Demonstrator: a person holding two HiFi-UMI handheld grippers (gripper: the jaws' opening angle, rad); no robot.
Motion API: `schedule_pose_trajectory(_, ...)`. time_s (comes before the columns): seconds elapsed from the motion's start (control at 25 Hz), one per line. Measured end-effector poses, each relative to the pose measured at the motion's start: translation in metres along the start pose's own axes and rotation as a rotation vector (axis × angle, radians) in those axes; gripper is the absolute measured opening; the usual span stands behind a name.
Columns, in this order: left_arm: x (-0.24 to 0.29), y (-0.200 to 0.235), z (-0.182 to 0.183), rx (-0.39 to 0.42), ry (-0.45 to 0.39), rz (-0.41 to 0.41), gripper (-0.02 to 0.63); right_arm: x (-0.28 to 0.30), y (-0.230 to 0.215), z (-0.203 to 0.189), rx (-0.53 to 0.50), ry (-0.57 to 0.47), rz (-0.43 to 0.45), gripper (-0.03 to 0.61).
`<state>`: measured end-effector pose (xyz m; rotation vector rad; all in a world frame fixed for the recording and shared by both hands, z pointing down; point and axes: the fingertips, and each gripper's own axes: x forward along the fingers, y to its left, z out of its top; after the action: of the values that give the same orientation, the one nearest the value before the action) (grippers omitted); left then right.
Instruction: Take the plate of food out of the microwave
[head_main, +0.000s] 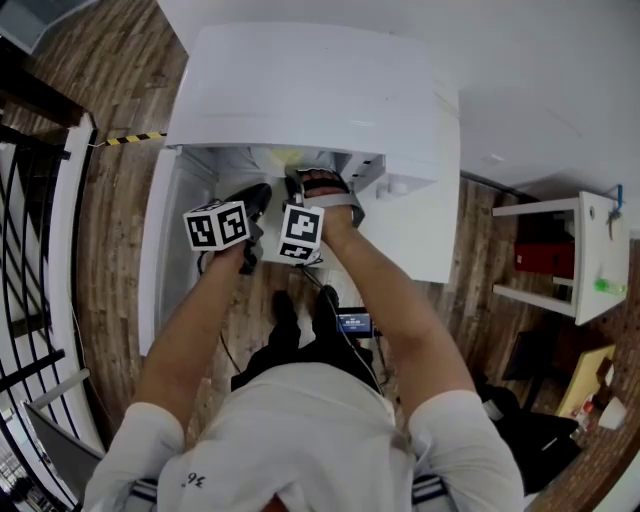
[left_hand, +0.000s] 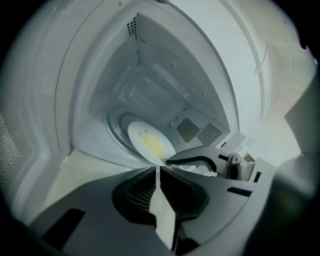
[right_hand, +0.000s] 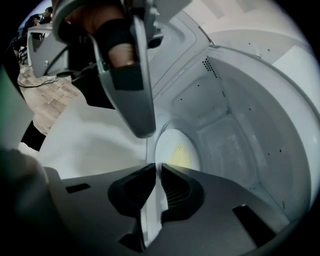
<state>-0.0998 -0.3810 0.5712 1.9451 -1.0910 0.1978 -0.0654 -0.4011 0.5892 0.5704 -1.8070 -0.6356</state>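
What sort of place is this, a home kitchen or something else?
Probably an indoor test room or studio rather than a fitted kitchen: a white microwave with a plate inside, a wood-plank floor, and a white shelf unit off to one side.

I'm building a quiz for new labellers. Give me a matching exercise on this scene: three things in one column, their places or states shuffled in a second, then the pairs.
1 round white plate
2 yellow food
3 white microwave door

A swung open, at the person's left
B lying on the plate
C inside the white microwave

Pairs: 1-C, 2-B, 3-A
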Motion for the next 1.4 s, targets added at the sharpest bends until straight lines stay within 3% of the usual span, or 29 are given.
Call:
schedule_pose_trajectory(0.24,0.0,-0.006,0.005,-0.081,-0.026,-0.036,0.057,-0.016,0.006,0.003,-0.03,-0.045,-0.033,0.031)
schedule_pose_trajectory(0.72,0.002,0.001,0.013,-0.239,-0.126,-0.104,0.066,-0.041,0.019,-0.001,-0.062,-0.097,-0.072,0.025)
schedule_pose_trajectory(1.16,0.009,0.009,0.017,-0.226,-0.092,-0.124,0.066,-0.06,0.028,0.005,-0.088,-0.177,-0.084,0.023)
schedule_pose_trajectory(1.4,0.013,0.008,0.012,-0.28,-0.048,-0.136,0.064,-0.062,0.036,-0.002,-0.111,-0.179,-0.073,0.023)
